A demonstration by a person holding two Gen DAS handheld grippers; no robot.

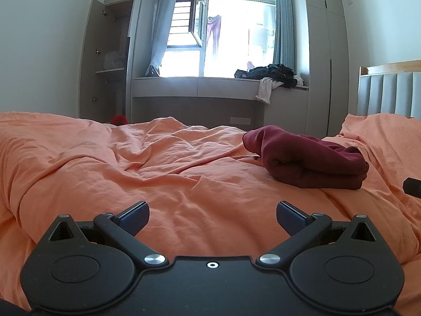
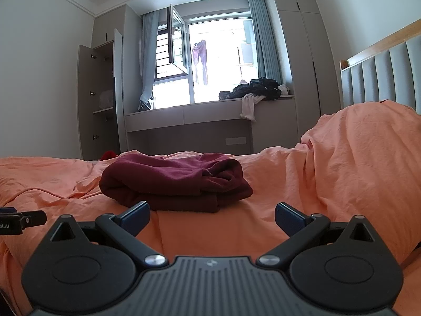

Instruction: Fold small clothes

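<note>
- We see the left hand-held gripper (image 1: 212, 217) low over the orange bed cover (image 1: 163, 173), its jaws spread wide and holding nothing.
- Our right hand-held gripper (image 2: 212, 217) is likewise spread and empty, just before the garment.
- The dark red garment (image 2: 173, 180) lies folded in a thick bundle on the bed, toward the headboard (image 2: 381, 76) side and touching neither gripper.
- Beyond the bed's far edge, a pile of dark clothes (image 1: 271, 75) sits on the window ledge (image 1: 194, 84), with a pale piece hanging over its front.
- A wardrobe door (image 1: 88, 58) stands open at the left.
</note>
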